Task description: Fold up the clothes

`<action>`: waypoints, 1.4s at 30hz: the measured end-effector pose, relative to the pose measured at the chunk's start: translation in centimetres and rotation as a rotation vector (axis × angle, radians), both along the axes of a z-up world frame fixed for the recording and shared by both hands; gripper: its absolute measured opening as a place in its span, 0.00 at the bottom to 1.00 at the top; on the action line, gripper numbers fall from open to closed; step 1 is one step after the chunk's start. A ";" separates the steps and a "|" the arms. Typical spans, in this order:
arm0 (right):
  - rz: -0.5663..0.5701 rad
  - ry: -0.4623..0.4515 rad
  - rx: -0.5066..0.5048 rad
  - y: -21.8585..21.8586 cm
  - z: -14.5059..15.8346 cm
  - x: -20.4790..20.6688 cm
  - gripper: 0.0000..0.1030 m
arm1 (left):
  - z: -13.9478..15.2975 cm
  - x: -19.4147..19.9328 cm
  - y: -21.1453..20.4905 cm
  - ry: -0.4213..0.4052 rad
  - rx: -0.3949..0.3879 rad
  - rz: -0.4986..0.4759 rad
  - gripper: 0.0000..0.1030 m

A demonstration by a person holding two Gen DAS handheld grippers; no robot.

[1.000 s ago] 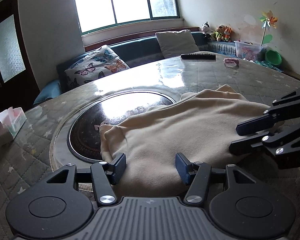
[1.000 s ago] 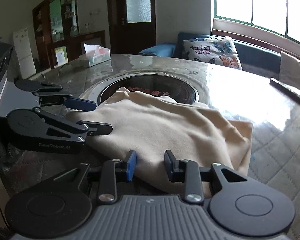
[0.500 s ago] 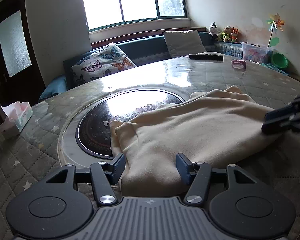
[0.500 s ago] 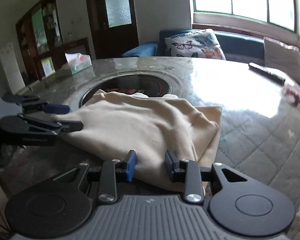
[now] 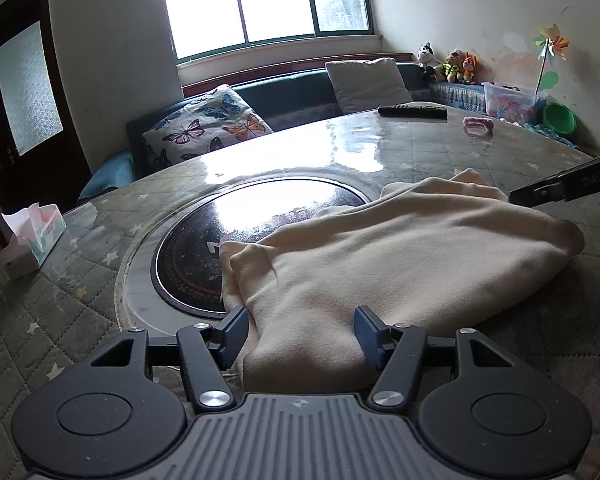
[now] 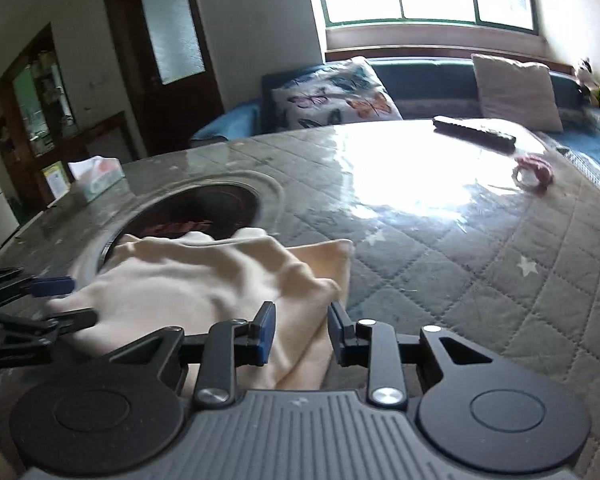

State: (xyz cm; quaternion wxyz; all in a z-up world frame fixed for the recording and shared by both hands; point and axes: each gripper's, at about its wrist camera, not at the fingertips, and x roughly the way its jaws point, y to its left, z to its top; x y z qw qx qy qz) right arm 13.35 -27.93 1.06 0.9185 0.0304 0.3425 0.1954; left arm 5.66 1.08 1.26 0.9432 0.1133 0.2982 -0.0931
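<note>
On the quilted tabletop (image 5: pixel 440 160), both the spread left hand-held gripper (image 5: pixel 300 334) and the closing right hand-held gripper (image 6: pixel 302 334) straddle the cream garment (image 5: pixel 400 260); pinch edges evenly before folding.

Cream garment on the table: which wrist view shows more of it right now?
The left wrist view: the cream garment fills the middle, sharp, both folded ends visible, with the table bare behind it. In the right wrist view it is blurred, lower left, and its near edge runs behind the right gripper.
</note>
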 end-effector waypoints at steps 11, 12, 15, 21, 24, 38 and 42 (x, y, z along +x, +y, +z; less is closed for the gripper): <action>-0.038 -0.061 -0.079 1.4 -0.4 1.0 0.03 | -0.1 0.0 0.0 0.001 0.006 -0.009 0.61; -0.041 -0.062 -0.088 1.5 -0.5 1.1 0.03 | -0.2 0.0 0.1 0.001 0.005 -0.009 0.61; -0.077 -0.038 -0.137 1.2 -1.8 1.9 0.00 | -0.1 0.1 0.1 0.002 0.005 -0.009 0.63; -0.079 -0.064 -0.097 0.0 -0.8 0.7 0.03 | -0.1 0.2 0.1 0.003 0.011 -0.011 0.64; -0.015 -0.094 -0.073 0.5 0.6 -0.6 0.03 | 0.0 0.2 0.1 0.003 0.011 -0.011 0.64; 0.099 -0.068 -0.080 3.3 0.2 -1.2 0.04 | 1.2 1.0 1.1 0.021 -0.037 -0.028 0.63; 0.107 -0.087 -0.091 3.9 1.1 0.3 0.05 | 1.9 2.6 1.8 0.036 -0.087 -0.022 0.56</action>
